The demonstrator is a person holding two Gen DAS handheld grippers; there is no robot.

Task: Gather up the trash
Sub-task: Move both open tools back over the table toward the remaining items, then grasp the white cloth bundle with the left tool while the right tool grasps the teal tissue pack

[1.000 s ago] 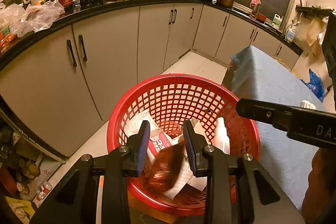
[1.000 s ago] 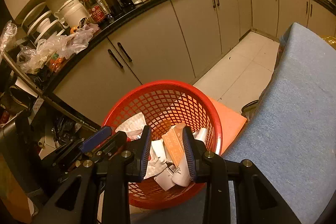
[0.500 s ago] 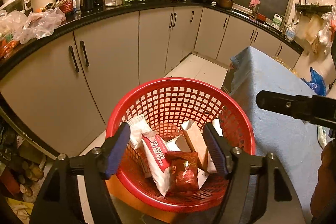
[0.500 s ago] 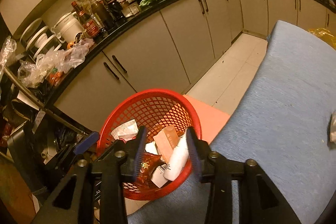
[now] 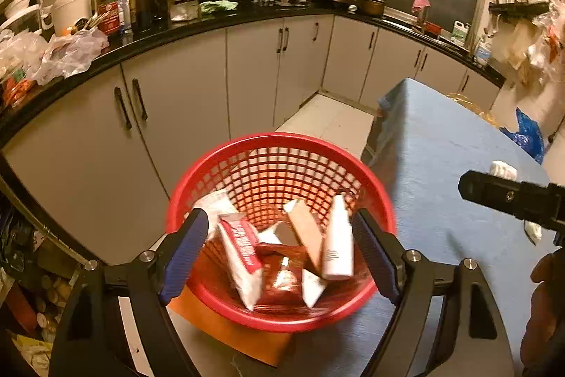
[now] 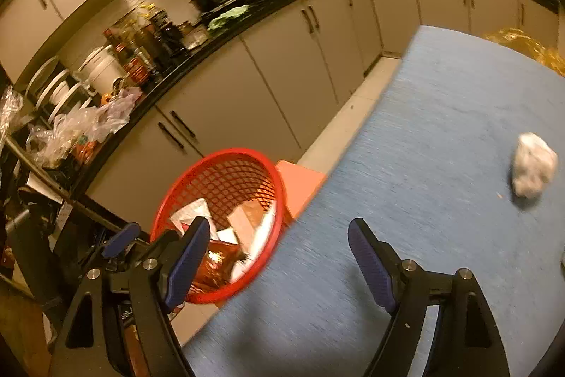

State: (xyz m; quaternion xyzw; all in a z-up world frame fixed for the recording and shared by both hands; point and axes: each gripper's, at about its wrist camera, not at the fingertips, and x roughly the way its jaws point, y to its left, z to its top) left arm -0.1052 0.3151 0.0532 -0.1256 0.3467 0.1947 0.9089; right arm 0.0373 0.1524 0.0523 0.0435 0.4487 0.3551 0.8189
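A red mesh basket (image 5: 279, 143) stands beside the blue table and holds several wrappers, a brown packet (image 5: 282, 274) and a white bottle (image 5: 337, 239). My left gripper (image 5: 279, 249) is open and empty right above it. In the right wrist view the basket (image 6: 169, 200) is at lower left. My right gripper (image 6: 279, 257) is open and empty over the table's left edge. A crumpled white paper ball (image 6: 533, 165) lies on the table to the right, apart from the gripper. It also shows in the left wrist view (image 5: 501, 168).
The blue-covered table (image 6: 441, 129) fills the right side. An orange stool (image 6: 300, 179) sits under the basket. Grey cabinets (image 5: 176, 115) and a cluttered black counter (image 5: 212, 20) run behind. Clutter lies on the floor at left (image 5: 28, 288).
My left gripper opened and the brown packet dropped into the basket. My right gripper opened too and swung right, away from the basket and over the table, bringing the paper ball into view.
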